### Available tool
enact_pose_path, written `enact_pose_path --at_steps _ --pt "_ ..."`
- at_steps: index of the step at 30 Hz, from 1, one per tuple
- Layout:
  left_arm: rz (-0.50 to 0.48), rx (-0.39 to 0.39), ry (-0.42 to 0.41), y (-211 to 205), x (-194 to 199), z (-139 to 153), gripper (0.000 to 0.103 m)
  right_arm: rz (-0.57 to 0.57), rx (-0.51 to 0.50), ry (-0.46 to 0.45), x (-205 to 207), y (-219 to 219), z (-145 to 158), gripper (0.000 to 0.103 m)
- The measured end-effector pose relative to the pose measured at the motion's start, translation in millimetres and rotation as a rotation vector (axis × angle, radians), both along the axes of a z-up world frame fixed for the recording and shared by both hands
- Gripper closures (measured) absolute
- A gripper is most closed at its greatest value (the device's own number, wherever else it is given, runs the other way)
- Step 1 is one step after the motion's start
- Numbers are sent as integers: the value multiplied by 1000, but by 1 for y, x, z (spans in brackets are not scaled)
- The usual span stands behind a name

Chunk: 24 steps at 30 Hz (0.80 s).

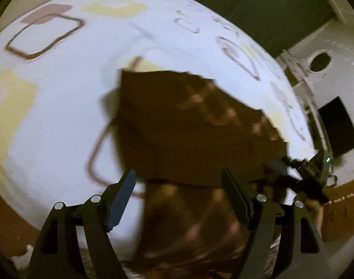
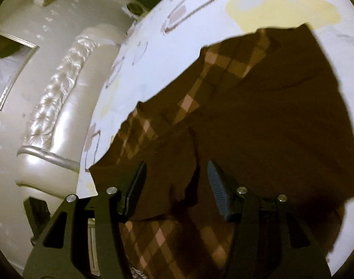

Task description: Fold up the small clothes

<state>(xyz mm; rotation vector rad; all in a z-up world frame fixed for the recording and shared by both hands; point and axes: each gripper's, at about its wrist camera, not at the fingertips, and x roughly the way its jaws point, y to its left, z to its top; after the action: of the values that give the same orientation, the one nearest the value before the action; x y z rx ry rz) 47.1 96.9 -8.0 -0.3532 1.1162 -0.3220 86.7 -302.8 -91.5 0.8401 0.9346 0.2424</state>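
White sheet with brown and yellow rounded squares, that is the bed [image 1: 60, 107] I am working over, and it fills most of both views. To its side I can see the cream tufted headboard [image 2: 60, 88], with a framed picture [image 2: 11, 69] on the wall beyond.

On the sheet lies the brown checked garment [image 1: 188, 125], dark cloth with pale diamond checks. From the right wrist view it spreads broad across the bed, with one plain panel already laid over the checked part, so I judge a first fold is in. The near end looks bunched and loose below my tools, and the outline is ragged, not a neat packet yet. I would say roughly halfway: at least one more fold and a tidy-up remain.

Now the small stuff. My left tool [image 1: 179, 195] stands wide, nothing between its pads, hovering just above the garment's near edge. My right tool [image 2: 177, 186] sits at a middling gap, over a raised crease of cloth; the left view is blurred, and I cannot tell whether its pads actually pinch that crease or merely straddle it.
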Motion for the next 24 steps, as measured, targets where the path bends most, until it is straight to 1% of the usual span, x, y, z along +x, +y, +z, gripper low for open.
enact_pose_path --at_steps 1,4,5,6,7,10,12,14,17,19,20,22,24 --pt "11 -2 6 5 -1 -3 28 10 -8 29 7 5 -4 57" --pt "33 -27 26 16 -3 -10 28 39 -17 71 17 16 -11 68" --pt "38 -30 27 17 -3 -11 28 42 -23 77 18 18 -12 69" --pt "39 -34 27 19 -4 -13 28 44 -25 84 20 20 -13 75" --pt "40 -37 28 19 -4 -14 28 46 -24 93 22 22 -14 83" --pt "44 -56 42 17 -5 -20 28 60 -22 100 25 26 -12 92" --pt "46 -60 50 15 -5 -22 28 69 -24 75 26 26 -3 93" --pt "46 -64 54 14 -5 -25 28 59 -19 10 21 23 17 93" --pt "40 -60 54 13 -7 -25 28 22 -13 -94 -2 10 47 94" --pt "39 -53 48 12 -8 -25 26 -25 -19 -137 -26 -5 55 94" --pt "40 -46 47 11 -8 -26 25 -71 -22 -143 -44 -18 52 94" --pt "40 -47 54 7 -7 -29 25 -132 -30 -132 -64 -36 42 94" --pt "38 -52 69 1 -4 -33 25 -192 -17 -95 -83 -55 22 94"
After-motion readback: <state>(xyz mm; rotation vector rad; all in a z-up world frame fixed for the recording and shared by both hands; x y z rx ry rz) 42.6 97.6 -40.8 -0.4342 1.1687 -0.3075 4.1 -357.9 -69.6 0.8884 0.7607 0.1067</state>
